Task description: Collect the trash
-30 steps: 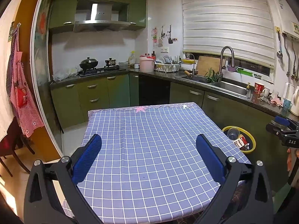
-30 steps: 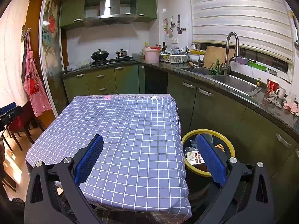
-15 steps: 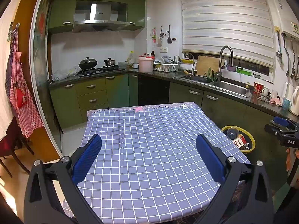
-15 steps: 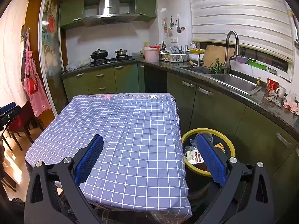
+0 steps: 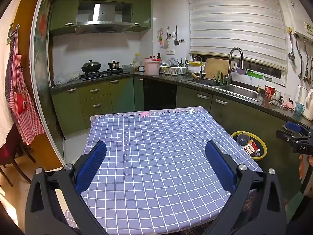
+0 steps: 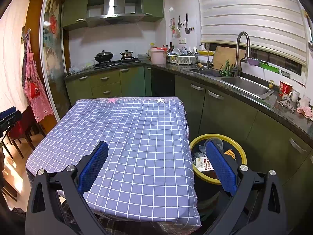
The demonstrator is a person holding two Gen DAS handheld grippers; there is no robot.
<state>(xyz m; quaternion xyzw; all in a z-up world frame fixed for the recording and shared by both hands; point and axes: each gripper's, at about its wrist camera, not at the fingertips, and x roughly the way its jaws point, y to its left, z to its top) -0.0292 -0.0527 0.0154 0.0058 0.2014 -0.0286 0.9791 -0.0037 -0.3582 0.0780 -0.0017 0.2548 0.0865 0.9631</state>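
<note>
Though lit well enough, hard to read inside the bin [image 6: 217,137]: yellow rim, dark interior, a clear cup [image 6: 213,143], a white printed packet [image 6: 205,163] and something orange, all jumbled; right finger [image 6: 221,168] of the right gripper [image 6: 154,165] covers part of the opening in the right view. Bin base lost in shadow behind the hanging cloth [image 6: 137,137]

From the left view, seen at the right edge of the table: bin [image 5: 262,146] on the floor beside the green cabinets, far smaller, with the cup [image 5: 242,138] and a red and white packet [image 5: 250,148] plain inside. Also caught there, at the far right margin, part of the right gripper [image 5: 297,137], black with a blue pad, cut off by the frame. Right view gives back a sliver of the left gripper [image 6: 8,115] at its left edge, likewise cropped

Left gripper [image 5: 154,165] over the near edge of the checked cloth [image 5: 156,146], fingers wide apart, nothing between them. Right gripper over the near right corner of the table, fingers spread just as wide, holding nothing, right finger above the bin

Trash all in the bin, right of the table, near the sink [image 6: 244,82] cabinets

Compared with half a second back: almost nothing changed; both grippers spread as before, cloth and bin contents where they were
</note>
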